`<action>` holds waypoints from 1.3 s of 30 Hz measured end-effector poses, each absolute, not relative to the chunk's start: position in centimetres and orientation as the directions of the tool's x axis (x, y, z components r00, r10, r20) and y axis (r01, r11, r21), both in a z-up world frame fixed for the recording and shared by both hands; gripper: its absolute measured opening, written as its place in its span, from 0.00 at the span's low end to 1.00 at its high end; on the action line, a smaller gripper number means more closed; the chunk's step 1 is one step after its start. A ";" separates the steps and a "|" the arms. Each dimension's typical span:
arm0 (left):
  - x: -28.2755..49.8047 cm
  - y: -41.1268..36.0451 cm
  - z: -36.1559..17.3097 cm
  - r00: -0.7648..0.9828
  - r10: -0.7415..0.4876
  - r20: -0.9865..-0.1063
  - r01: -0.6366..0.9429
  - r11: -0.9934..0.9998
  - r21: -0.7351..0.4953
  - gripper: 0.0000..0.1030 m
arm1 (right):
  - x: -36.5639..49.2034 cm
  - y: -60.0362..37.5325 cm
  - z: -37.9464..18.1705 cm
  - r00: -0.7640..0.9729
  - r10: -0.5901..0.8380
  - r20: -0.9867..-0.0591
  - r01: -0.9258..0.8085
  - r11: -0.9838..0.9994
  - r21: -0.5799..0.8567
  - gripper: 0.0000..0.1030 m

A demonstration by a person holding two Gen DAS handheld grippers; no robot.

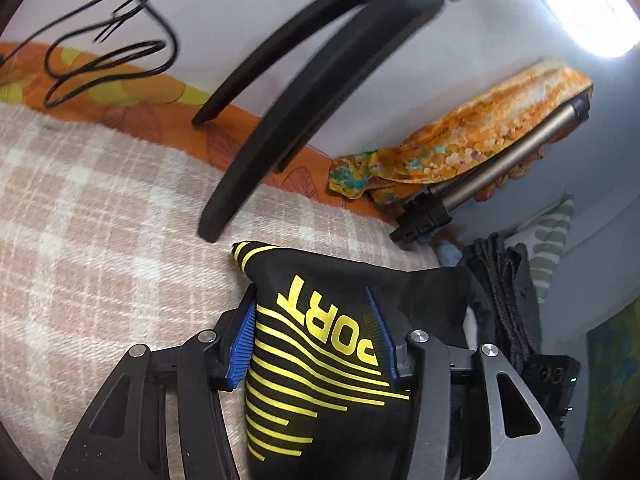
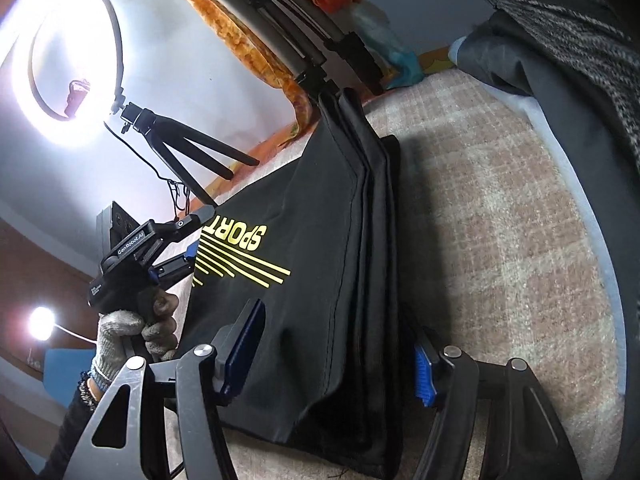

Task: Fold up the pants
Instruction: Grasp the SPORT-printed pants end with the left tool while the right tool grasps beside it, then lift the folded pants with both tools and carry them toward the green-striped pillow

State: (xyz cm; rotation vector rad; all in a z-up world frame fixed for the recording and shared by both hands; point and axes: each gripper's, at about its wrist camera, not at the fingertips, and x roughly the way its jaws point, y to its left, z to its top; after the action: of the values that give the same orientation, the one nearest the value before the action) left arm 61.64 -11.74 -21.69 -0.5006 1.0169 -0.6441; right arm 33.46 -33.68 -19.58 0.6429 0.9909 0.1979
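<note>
The black pants [image 2: 320,264] with a yellow SPORT print and yellow stripes lie folded in layers on the plaid blanket [image 2: 500,216]. My left gripper [image 1: 312,312] is shut on the printed corner of the pants [image 1: 320,340]; the cloth fills the gap between its blue pads [image 1: 242,344]. It also shows in the right wrist view [image 2: 188,256], held by a gloved hand at the pants' left edge. My right gripper [image 2: 340,344] is closed on the thick folded stack, which fills the space between its blue pads [image 2: 424,376].
A ring light [image 2: 72,52] on a small black tripod [image 1: 304,92] stands on the bed by the wall. Black cables [image 1: 108,44] hang on the wall. An orange patterned cloth [image 1: 460,136] and a folded metal tripod [image 1: 492,172] lie at the bed's far edge.
</note>
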 end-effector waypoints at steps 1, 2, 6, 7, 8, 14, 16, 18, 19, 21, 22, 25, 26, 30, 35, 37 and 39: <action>61.6 -12.0 -21.7 0.375 -0.685 -0.624 0.262 0.724 -0.638 0.35 | 33.4 -33.6 -19.5 0.547 0.427 -0.720 0.128 0.807 0.576 0.60; 61.6 -12.1 -21.8 0.374 -0.674 -0.637 0.261 0.736 -0.625 0.24 | 33.3 -33.5 -19.5 0.546 0.420 -0.725 0.128 0.813 0.568 0.57; 61.7 -12.0 -22.2 0.386 -0.665 -0.640 0.246 0.742 -0.623 0.13 | 33.1 -33.9 -19.6 0.540 0.411 -0.735 0.139 0.817 0.559 0.37; 61.6 -12.0 -22.3 0.390 -0.662 -0.640 0.247 0.744 -0.620 0.12 | 33.0 -34.0 -19.6 0.540 0.409 -0.735 0.143 0.817 0.559 0.35; 61.5 -12.1 -22.2 0.395 -0.659 -0.640 0.255 0.748 -0.613 0.10 | 33.0 -34.1 -19.6 0.541 0.407 -0.736 0.143 0.818 0.558 0.31; 60.6 -12.8 -20.5 0.437 -0.638 -0.634 0.320 0.769 -0.553 0.08 | 32.6 -33.8 -18.9 0.547 0.392 -0.740 0.128 0.834 0.536 0.19; 60.3 -13.0 -20.0 0.448 -0.635 -0.629 0.335 0.772 -0.540 0.08 | 32.6 -33.5 -18.5 0.553 0.383 -0.740 0.119 0.843 0.525 0.18; 59.8 -13.1 -19.3 0.463 -0.630 -0.623 0.354 0.776 -0.521 0.07 | 32.4 -33.2 -18.0 0.561 0.371 -0.740 0.106 0.855 0.508 0.17; 59.6 -13.2 -19.0 0.469 -0.627 -0.622 0.360 0.778 -0.514 0.07 | 32.4 -33.0 -17.8 0.563 0.364 -0.742 0.100 0.861 0.499 0.17; 59.1 -13.3 -18.3 0.481 -0.625 -0.615 0.376 0.781 -0.499 0.07 | 32.2 -32.6 -17.2 0.564 0.348 -0.749 0.088 0.877 0.473 0.17; 58.8 -13.3 -17.9 0.488 -0.623 -0.611 0.385 0.782 -0.491 0.07 | 32.1 -32.4 -16.9 0.565 0.342 -0.751 0.081 0.883 0.462 0.17; 58.3 -13.6 -16.9 0.498 -0.624 -0.602 0.401 0.781 -0.478 0.07 | 31.7 -32.2 -16.1 0.569 0.328 -0.754 0.068 0.895 0.441 0.17; 58.0 -13.6 -16.5 0.501 -0.625 -0.598 0.406 0.780 -0.476 0.07 | 31.6 -32.1 -15.7 0.572 0.323 -0.754 0.062 0.900 0.432 0.16; 57.1 -13.5 -15.4 0.511 -0.631 -0.583 0.415 0.775 -0.475 0.07 | 30.8 -31.6 -14.2 0.583 0.298 -0.756 0.035 0.920 0.390 0.16; 55.9 -13.6 -13.8 0.519 -0.643 -0.564 0.430 0.766 -0.478 0.07 | 29.7 -31.5 -12.3 0.599 0.270 -0.754 0.010 0.939 0.344 0.16; 55.4 -13.7 -13.0 0.522 -0.646 -0.556 0.440 0.763 -0.474 0.07 | 29.2 -31.5 -11.5 0.608 0.259 -0.751 0.000 0.945 0.326 0.16; 54.9 -13.9 -12.2 0.526 -0.654 -0.544 0.448 0.757 -0.476 0.07 | 28.8 -31.8 -10.9 0.615 0.255 -0.746 -0.003 0.947 0.321 0.16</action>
State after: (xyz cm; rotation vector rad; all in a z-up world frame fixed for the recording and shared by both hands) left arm 54.90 -13.90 -12.22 -0.2935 0.7711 -0.6699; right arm 28.76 -31.78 -10.89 0.3029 0.9000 0.1514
